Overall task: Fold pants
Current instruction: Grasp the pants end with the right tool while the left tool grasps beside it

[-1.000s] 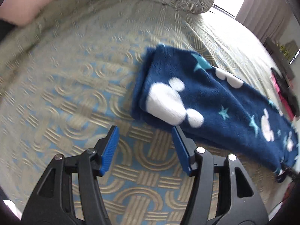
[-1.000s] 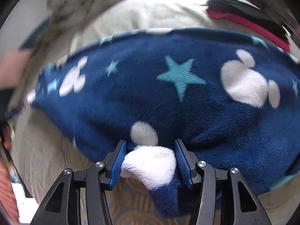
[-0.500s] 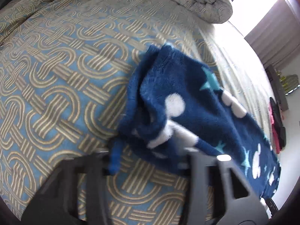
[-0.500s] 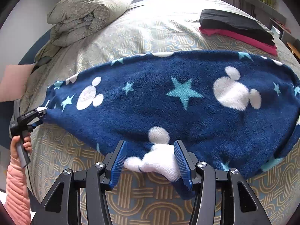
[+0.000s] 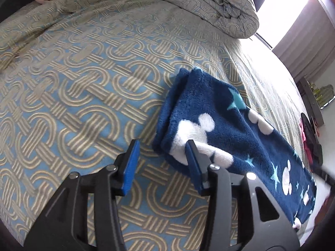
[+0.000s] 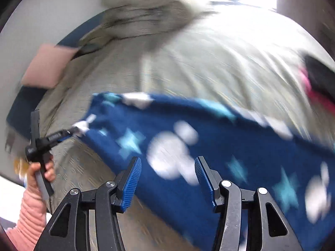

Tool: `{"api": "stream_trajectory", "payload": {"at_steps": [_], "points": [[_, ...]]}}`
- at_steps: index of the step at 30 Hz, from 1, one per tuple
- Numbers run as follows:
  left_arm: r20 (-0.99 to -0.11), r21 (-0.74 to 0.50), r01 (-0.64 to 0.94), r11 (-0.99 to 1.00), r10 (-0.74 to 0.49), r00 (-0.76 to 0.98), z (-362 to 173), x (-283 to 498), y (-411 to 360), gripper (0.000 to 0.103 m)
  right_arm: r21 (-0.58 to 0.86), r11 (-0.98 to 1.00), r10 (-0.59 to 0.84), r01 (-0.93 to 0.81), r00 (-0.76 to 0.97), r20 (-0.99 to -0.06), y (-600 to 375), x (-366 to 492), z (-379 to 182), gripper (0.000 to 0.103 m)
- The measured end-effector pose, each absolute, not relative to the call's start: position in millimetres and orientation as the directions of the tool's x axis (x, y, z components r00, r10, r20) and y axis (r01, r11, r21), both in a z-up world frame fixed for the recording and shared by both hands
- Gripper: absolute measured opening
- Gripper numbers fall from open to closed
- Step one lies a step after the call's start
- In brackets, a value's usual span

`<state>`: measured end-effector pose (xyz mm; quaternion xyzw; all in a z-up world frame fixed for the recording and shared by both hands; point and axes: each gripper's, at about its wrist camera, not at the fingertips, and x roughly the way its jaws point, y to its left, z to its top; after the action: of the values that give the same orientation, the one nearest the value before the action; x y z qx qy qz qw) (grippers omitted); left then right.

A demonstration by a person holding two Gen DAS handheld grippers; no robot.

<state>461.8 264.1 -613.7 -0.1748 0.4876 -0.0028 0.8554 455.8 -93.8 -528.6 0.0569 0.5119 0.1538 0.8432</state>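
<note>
**Fleece pants lie folded lengthwise on the bed, both grippers off the cloth**

Your left gripper [image 5: 163,163] hangs over the patterned bedspread [image 5: 79,87], just at the near corner of the navy fleece pants [image 5: 226,125]. Its jaws are opening, and only bedspread shows in the gap between the blue pads. The right-hand pad [image 5: 193,165] sits against the edge of the pants' corner, where a white mouse-head print shows, but nothing is pinched.

The pants stretch as a long, narrow band across the bed, doubled over lengthwise, with the layered hem edges showing at the end nearest your left gripper. They carry white mouse heads and teal stars.

Your right gripper [image 6: 167,177] is held above the middle of the pants [image 6: 209,146] with its fingers spread apart. The picture from that side is badly blurred; the pads frame the fleece below, and you appear to grip nothing.

From the right wrist view, your left hand [image 6: 41,173], in a pink ribbed sleeve [image 6: 27,213], holds the other gripper at the far left end of the pants.

A rolled duvet [image 5: 209,6] lies at the head of the bed, with a pink pillow [image 6: 48,64] beside it. Black and pink folded garments [image 6: 316,79] rest near the far edge.
</note>
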Motion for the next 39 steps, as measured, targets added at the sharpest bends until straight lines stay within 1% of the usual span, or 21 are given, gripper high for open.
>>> {"api": "stream_trajectory", "payload": {"at_steps": [2, 4, 7, 9, 11, 14, 16, 18, 20, 22, 23, 24, 25, 26, 27, 30, 32, 33, 35, 37, 39], "points": [[-0.819, -0.306, -0.155, 0.939, -0.177, 0.546, -609.9, 455.8, 266.1, 0.047, 0.291, 0.910, 0.392, -0.296, 0.383, -0.837, -48.4, 494.5, -530.9, 0.055], [-0.801, -0.338, -0.116, 0.934, -0.221, 0.557, -604.8, 450.3, 264.1, 0.047, 0.304, 0.874, 0.437, -0.379, 0.338, -0.834, -3.2, 528.4, -537.6, 0.055], [-0.779, -0.410, -0.049, 0.911, -0.322, 0.539, -605.6, 449.0, 255.8, 0.047, 0.308, 0.830, 0.466, -0.466, 0.276, -0.840, 53.5, 578.8, -554.7, 0.056], [-0.777, -0.437, -0.029, 0.899, -0.360, 0.517, -612.7, 455.1, 251.5, 0.047, 0.305, 0.804, 0.462, -0.511, 0.215, -0.860, 85.4, 610.1, -571.7, 0.056], [-0.786, -0.451, -0.050, 0.891, -0.370, 0.495, -622.1, 462.4, 252.1, 0.047, 0.278, 0.796, 0.428, -0.538, 0.176, -0.886, 109.6, 632.1, -587.5, 0.056], [-0.764, -0.530, -0.082, 0.844, -0.433, 0.479, -634.8, 472.9, 259.5, 0.047, 0.338, 0.747, 0.462, -0.573, 0.081, -0.883, 131.2, 649.5, -602.4, 0.056], [-0.735, -0.583, -0.092, 0.807, -0.476, 0.483, -638.6, 476.9, 265.4, 0.047, 0.346, 0.730, 0.463, -0.589, 0.054, -0.885, 141.4, 657.1, -607.4, 0.059], [-0.721, -0.602, -0.092, 0.793, -0.490, 0.489, -639.0, 479.6, 268.5, 0.042, 0.327, 0.725, 0.449, -0.606, 0.055, -0.892, 148.1, 662.5, -613.6, 0.061], [-0.729, -0.587, -0.096, 0.804, -0.474, 0.493, -639.5, 481.6, 267.8, 0.021, 0.348, 0.705, 0.460, -0.618, 0.024, -0.888, 151.6, 664.7, -617.8, 0.061], [-0.735, -0.579, -0.093, 0.810, -0.468, 0.491, -640.8, 483.1, 267.4, 0.018, 0.345, 0.684, 0.461, -0.643, 0.014, -0.887, 156.0, 663.3, -620.2, 0.060], [-0.733, -0.579, -0.091, 0.810, -0.468, 0.493, -641.1, 482.9, 267.5, 0.015, 0.332, 0.678, 0.456, -0.656, 0.021, -0.890, 157.3, 662.2, -619.6, 0.059], [-0.735, -0.573, -0.088, 0.815, -0.463, 0.495, -640.6, 482.9, 265.5, 0.014, 0.314, 0.671, 0.449, -0.672, 0.031, -0.893, 159.9, 661.2, -619.5, 0.049], [-0.741, -0.554, -0.078, 0.829, -0.448, 0.500, -638.0, 481.5, 262.4, 0.013, 0.306, 0.662, 0.443, -0.684, 0.028, -0.896, 163.4, 660.6, -620.6, 0.024], [-0.745, -0.539, -0.071, 0.840, -0.435, 0.505, -636.0, 480.4, 262.6, 0.011, 0.308, 0.657, 0.438, -0.688, 0.015, -0.899, 163.5, 660.6, -621.5, 0.011], [-0.750, -0.512, -0.058, 0.857, -0.413, 0.516, -631.2, 477.3, 259.3, 0.011, 0.310, 0.655, 0.435, -0.689, 0.008, -0.901, 163.9, 660.6, -622.1, 0.007], [-0.753, -0.460, -0.035, 0.887, -0.369, 0.545, -620.2, 469.4, 255.6, 0.010, 0.284, 0.636, 0.444, -0.717, 0.039, -0.895, 165.1, 655.6, -612.9, 0.007], [-0.749, -0.448, -0.032, 0.894, -0.355, 0.559, -613.8, 463.9, 257.5, 0.011, 0.303, 0.620, 0.480, -0.724, 0.044, -0.876, 163.1, 653.9, -602.4, 0.007], [-0.755, -0.438, -0.052, 0.897, -0.336, 0.563, -612.0, 461.4, 260.5, 0.013, 0.309, 0.613, 0.503, -0.727, 0.057, -0.863, 161.9, 653.2, -595.6, 0.007], [-0.767, -0.414, -0.097, 0.905, -0.289, 0.573, -610.5, 457.4, 268.0, 0.026, 0.331, 0.601, 0.553, -0.727, 0.079, -0.830, 159.2, 654.7, -581.7, 0.007], [-0.774, -0.383, -0.136, 0.914, -0.238, 0.587, -607.6, 451.0, 276.3, 0.033, 0.337, 0.594, 0.567, -0.731, 0.083, -0.820, 159.7, 657.4, -578.4, 0.007], [-0.768, -0.384, -0.151, 0.911, -0.225, 0.600, -603.3, 444.2, 282.5, 0.034, 0.301, 0.603, 0.526, -0.739, 0.084, -0.847, 166.1, 660.9, -588.2, 0.007]]}}
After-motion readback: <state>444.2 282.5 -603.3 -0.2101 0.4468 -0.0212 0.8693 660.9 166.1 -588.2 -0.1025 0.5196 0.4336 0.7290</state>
